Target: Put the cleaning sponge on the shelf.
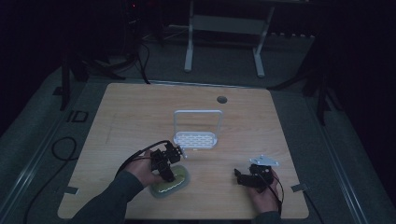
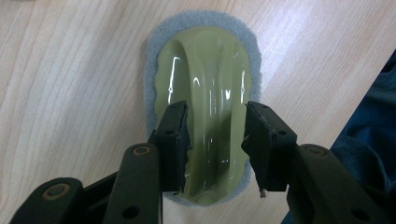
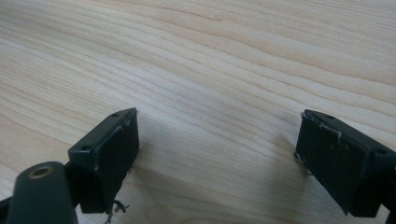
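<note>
We see the left gripper [image 2: 216,142] poised over a glossy olive-green oval scrubber with a raised central ridge and a grey felt pad underneath [image 2: 205,84], which lies flat on the light wooden table [image 1: 140,116] near its front edge; its jaws stand apart on either side of the ridge, the left one touching the green top, the right one just beside it. We find the right gripper [image 3: 217,161] well apart, its jaws spread wide over bare wood. Behind the scrubber stands a white perforated rack with an upright frame [image 1: 196,128].
</note>
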The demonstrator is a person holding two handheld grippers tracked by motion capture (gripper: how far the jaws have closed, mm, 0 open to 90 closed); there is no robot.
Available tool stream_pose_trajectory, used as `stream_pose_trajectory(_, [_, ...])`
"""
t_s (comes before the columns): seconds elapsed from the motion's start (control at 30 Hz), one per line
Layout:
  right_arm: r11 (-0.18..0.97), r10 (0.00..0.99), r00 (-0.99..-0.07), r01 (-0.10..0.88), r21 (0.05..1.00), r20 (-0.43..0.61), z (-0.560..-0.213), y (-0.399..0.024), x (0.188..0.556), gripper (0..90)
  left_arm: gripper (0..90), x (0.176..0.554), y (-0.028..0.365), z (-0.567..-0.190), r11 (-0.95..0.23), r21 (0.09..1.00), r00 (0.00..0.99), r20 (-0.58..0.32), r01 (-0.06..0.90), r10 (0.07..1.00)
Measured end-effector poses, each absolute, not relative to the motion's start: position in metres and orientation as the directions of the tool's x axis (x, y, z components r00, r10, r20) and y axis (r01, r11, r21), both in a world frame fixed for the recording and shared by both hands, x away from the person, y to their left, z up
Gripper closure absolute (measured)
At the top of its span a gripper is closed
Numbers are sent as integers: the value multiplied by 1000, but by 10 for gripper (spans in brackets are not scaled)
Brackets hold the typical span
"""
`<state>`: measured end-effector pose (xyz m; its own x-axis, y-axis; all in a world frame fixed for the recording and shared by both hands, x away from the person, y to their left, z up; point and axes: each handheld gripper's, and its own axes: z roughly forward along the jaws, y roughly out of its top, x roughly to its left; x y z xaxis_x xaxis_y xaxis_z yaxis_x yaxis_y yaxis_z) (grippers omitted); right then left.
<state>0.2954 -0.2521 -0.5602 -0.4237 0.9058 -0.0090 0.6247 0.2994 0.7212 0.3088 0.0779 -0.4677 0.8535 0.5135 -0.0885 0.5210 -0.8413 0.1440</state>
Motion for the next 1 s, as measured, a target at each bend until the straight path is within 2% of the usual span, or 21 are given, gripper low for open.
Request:
stream_pose_trajectory(0.23, [299,906,-423,625,721,-9,-560,-252,295,129,621,312,76,-473,-849,114,856,-93,516,508])
stream_pose_trajectory(0.43, [299,906,-423,625,721,-9,-560,-252,295,130,676,314,74,-474,-856,98,861,-97,507,499])
stream_pose_trajectory(0.57, [299,906,-423,625,721,-9,-560,-252,295,129,666,315,73,-477,-857,88,860,-101,508,500])
stream_pose_trajectory(1.0, [299,906,-423,625,721,-9,-560,-252,295,130,715,316,67,-476,-881,50,881,-93,470,465])
